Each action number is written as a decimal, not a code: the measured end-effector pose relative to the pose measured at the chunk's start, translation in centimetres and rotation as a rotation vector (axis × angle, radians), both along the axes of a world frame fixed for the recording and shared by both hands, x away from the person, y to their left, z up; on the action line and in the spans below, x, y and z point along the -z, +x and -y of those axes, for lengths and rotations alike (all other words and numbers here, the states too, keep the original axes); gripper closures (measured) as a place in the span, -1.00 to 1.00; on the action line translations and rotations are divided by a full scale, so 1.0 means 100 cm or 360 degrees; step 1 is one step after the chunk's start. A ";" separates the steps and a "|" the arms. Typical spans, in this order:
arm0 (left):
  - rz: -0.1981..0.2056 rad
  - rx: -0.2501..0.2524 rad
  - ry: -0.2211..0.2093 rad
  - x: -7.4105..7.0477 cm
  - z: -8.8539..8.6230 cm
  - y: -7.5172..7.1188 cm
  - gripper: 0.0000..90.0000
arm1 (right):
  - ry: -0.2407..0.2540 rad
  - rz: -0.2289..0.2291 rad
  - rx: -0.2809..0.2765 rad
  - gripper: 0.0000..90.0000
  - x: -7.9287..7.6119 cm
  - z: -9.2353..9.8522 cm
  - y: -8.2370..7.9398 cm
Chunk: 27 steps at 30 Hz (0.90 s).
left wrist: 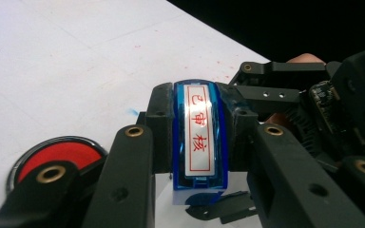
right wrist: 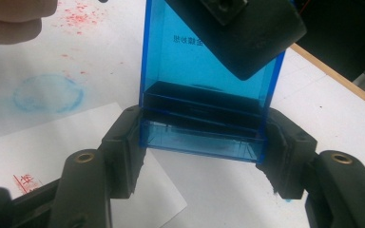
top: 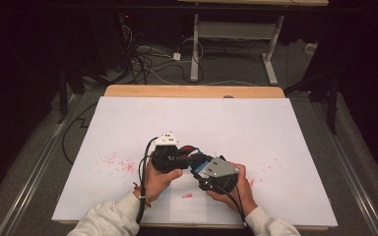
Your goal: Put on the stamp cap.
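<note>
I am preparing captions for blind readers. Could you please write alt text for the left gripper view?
A blue stamp with a white label of red characters is clamped between the black jaws of the left gripper, above a white table. A round red ink pad lies at lower left, and the right gripper also holds the stamp from the right.

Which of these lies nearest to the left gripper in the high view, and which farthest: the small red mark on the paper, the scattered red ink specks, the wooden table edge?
From the left gripper:
1. Scattered red ink specks, just to its left on the white sheet.
2. Small red mark, below it, toward the person.
3. Wooden table edge, far behind.
The first two are nearly equal.
</note>
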State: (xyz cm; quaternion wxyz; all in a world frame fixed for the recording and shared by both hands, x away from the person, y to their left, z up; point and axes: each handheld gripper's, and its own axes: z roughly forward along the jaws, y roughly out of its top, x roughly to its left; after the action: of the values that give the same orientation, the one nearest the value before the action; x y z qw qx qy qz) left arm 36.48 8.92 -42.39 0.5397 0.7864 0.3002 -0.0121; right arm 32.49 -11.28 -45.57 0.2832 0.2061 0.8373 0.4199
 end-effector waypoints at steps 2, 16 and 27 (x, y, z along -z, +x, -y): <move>-0.0006 -0.0015 -0.0035 0.002 -0.001 0.000 0.52 | -0.0005 0.0009 0.0011 -0.12 0.000 -0.001 -0.001; -0.0002 -0.0097 -0.0187 0.011 -0.001 -0.005 0.52 | 0.0055 0.0011 0.0053 -0.12 -0.002 0.001 0.000; -0.0023 -0.0075 -0.0176 0.013 0.000 -0.003 0.52 | 0.0014 0.0015 0.0065 -0.11 -0.002 -0.001 -0.001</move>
State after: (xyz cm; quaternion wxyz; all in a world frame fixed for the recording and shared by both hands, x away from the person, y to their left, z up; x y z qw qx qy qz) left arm 36.14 8.96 -43.67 0.5802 0.7481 0.3214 -0.0216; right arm 32.38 -11.23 -45.38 0.2949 0.2225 0.8296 0.4186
